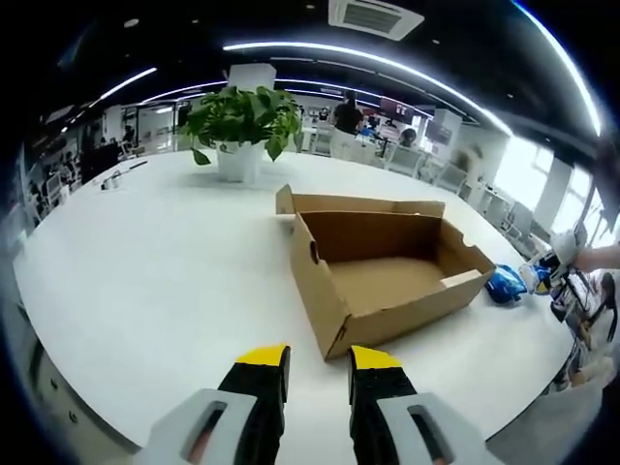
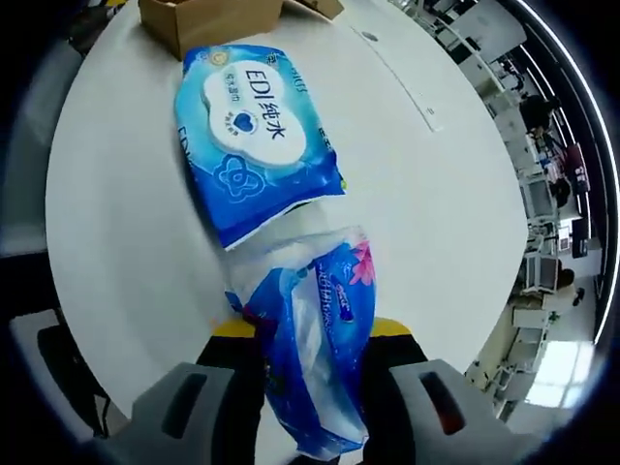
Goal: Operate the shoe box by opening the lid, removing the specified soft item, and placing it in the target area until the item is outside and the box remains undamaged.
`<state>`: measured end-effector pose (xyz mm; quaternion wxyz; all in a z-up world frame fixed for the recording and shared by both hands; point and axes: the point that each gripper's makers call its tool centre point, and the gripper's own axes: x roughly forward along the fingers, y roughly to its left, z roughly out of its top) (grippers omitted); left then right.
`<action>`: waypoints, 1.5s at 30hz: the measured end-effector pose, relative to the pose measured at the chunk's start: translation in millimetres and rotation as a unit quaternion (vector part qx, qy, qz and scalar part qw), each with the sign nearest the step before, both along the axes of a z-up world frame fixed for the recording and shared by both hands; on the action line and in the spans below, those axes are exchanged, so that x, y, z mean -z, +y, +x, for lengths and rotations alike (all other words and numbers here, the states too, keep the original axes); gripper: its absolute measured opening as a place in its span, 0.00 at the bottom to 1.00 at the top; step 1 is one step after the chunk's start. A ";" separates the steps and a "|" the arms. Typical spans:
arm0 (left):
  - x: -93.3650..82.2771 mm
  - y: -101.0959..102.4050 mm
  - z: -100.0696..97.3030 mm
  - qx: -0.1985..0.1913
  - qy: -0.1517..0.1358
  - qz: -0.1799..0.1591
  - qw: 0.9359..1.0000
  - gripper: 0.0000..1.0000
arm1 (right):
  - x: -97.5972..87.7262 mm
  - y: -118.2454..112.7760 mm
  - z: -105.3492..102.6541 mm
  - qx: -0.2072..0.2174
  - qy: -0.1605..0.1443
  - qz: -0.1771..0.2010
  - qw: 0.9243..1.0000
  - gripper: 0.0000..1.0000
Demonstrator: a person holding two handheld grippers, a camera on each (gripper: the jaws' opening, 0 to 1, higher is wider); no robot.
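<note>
Left gripper view: hovering over the round white table (image 1: 145,281), left gripper (image 1: 320,373) with yellow-tipped black jaws set apart and holding nothing, aimed at the near corner of the open brown cardboard shoe box (image 1: 387,281). Lid folded back flat behind, interior bare, probably left so for easy reach. Beyond it, a potted green plant in a white pot (image 1: 240,131). Blue packets (image 1: 506,284) just beside the box's far end.

Right gripper view: right gripper (image 2: 312,354) clamped on a soft blue plastic tissue pack with a pink flower print (image 2: 315,329), lying out of the box, on the table. Just ahead and touching it, a blue-and-white wet-wipe pouch (image 2: 254,136), likely marking the target area. Corner of the box (image 2: 208,19) beyond.
</note>
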<state>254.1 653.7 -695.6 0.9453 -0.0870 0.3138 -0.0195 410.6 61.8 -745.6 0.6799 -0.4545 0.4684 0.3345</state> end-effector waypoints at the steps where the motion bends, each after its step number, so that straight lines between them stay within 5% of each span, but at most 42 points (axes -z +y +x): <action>1: 0.0 0.1 -0.1 0.000 0.000 0.000 1.000 0.24 | 1.4 0.7 0.6 -0.002 0.002 0.000 1.000 0.35; 20: 1.3 2.5 -0.5 -0.006 0.005 0.002 1.000 0.24 | 13.9 11.4 6.6 -0.051 0.021 -0.018 0.998 0.36; 45: -1.6 -0.9 -0.6 0.001 -0.003 -0.005 1.000 0.24 | -9.7 11.9 4.0 -0.055 0.002 -0.027 0.998 0.35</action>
